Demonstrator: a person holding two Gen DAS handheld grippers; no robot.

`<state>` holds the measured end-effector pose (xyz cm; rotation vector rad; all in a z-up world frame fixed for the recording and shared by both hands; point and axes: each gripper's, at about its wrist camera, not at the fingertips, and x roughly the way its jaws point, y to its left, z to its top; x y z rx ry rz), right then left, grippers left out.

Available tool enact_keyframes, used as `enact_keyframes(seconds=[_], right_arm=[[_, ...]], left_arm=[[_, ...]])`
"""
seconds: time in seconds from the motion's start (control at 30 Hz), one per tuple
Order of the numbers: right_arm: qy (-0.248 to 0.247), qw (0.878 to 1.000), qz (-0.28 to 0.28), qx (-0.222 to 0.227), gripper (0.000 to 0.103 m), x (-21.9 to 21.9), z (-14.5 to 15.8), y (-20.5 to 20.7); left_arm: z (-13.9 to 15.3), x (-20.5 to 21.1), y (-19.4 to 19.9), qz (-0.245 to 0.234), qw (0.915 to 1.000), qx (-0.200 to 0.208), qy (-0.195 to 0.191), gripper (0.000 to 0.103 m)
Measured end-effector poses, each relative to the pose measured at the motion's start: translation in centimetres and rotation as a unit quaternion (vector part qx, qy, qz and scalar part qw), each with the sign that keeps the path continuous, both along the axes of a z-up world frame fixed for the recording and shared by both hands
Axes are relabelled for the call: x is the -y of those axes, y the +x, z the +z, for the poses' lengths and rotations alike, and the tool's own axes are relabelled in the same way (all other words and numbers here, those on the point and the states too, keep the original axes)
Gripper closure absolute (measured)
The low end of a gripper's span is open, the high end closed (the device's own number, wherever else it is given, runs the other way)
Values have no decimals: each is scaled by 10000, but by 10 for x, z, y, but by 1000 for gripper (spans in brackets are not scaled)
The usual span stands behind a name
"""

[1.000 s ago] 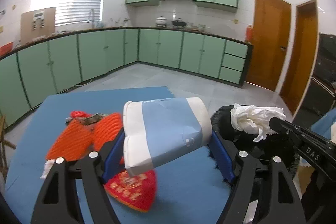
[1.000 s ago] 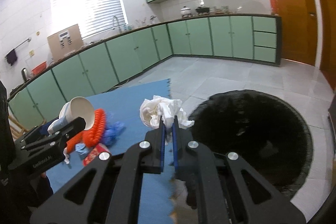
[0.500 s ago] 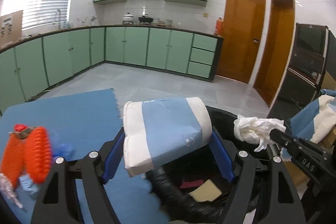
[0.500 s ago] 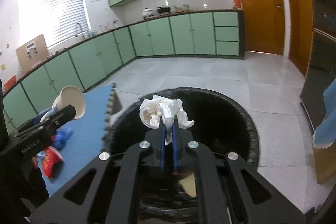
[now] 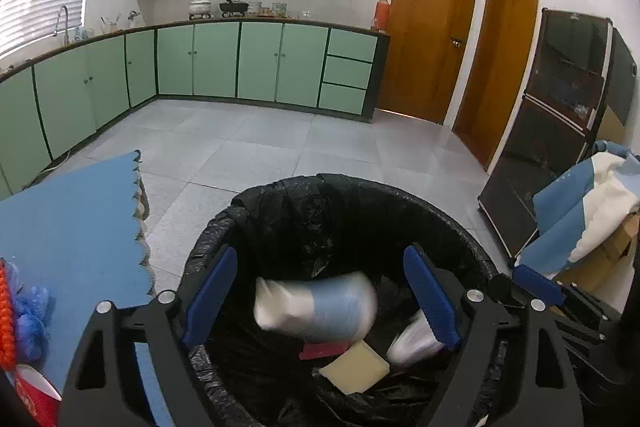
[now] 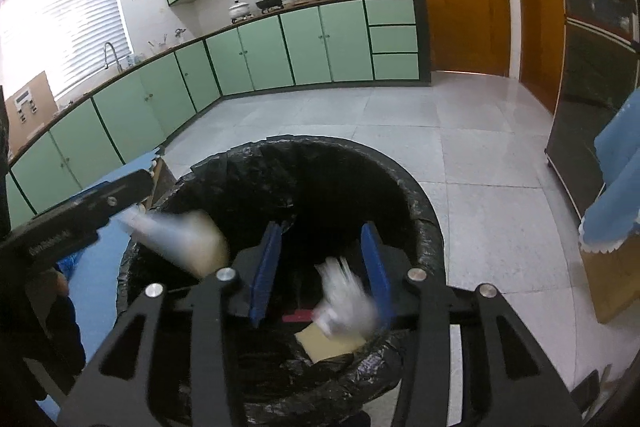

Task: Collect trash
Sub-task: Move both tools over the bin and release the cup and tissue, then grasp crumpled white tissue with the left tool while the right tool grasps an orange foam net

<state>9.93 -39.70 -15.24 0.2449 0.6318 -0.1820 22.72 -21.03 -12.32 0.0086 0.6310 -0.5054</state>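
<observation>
A bin lined with a black bag (image 5: pixel 360 183) (image 6: pixel 320 143) lies right under both grippers. My left gripper (image 5: pixel 320 293) has its jaws opening. A blue and white paper cup (image 5: pixel 316 311), blurred, drops free between its blue pads into the bin. My right gripper (image 6: pixel 320 271) also has its jaws opening, and a crumpled white tissue (image 6: pixel 344 303) falls clear of its pads. The cup (image 6: pixel 180 239) shows in the right wrist view below a left finger (image 6: pixel 116 193). A beige square (image 5: pixel 354 367) and a red scrap (image 5: pixel 324 349) lie in the bin.
A blue mat table (image 5: pixel 68 219) stands left of the bin, with an orange mesh piece (image 5: pixel 5 315), crumpled blue plastic (image 5: pixel 28 319) and a red item (image 5: pixel 32 395). A blue and white cloth on a cardboard box (image 5: pixel 592 203) and a black cabinet (image 5: pixel 560 131) stand right. Grey tile floor lies beyond.
Both grippers swung from over the blue table to over the bin. The left one let go of the cup and the right one of the tissue; both pieces are falling in.
</observation>
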Motion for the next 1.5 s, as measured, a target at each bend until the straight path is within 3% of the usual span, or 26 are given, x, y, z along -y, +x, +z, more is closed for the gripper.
enact_keyframes(seconds=[0.03,0.07,0.2,0.37,0.53,0.83,1.03,1.27,1.5], right_arm=[[-35,10000,-46,34,39,-2,1,-3],[-89,9999,-105,62,23,-4,4,-1],[-364,9991,-69,221,13,-25,13,-9],[-287,9982,272,443,12,-60,29,-12],[-147,9953,779,552,12,-112,39,-7],[6,9854,1600,579,12,-217,39,7],[19,9771,2071,498,12,-277,27,18],[29,9721,2317,354,12,-319,9,29],[-43,9692,2444,305,12,-336,6,36]], left_arm=[[2,-5,-2,34,10000,27,-24,18],[4,-8,-2,64,10000,44,-35,17],[16,-33,-10,248,9995,167,-54,17],[36,-92,-29,666,9967,454,36,16],[39,-169,-56,1376,9883,610,241,16],[19,-283,-90,2720,9574,595,765,16],[-6,-340,-98,3319,9391,275,843,16],[-33,-367,-97,3504,9338,-62,728,16],[-51,-372,-90,3466,9352,-362,624,21]])
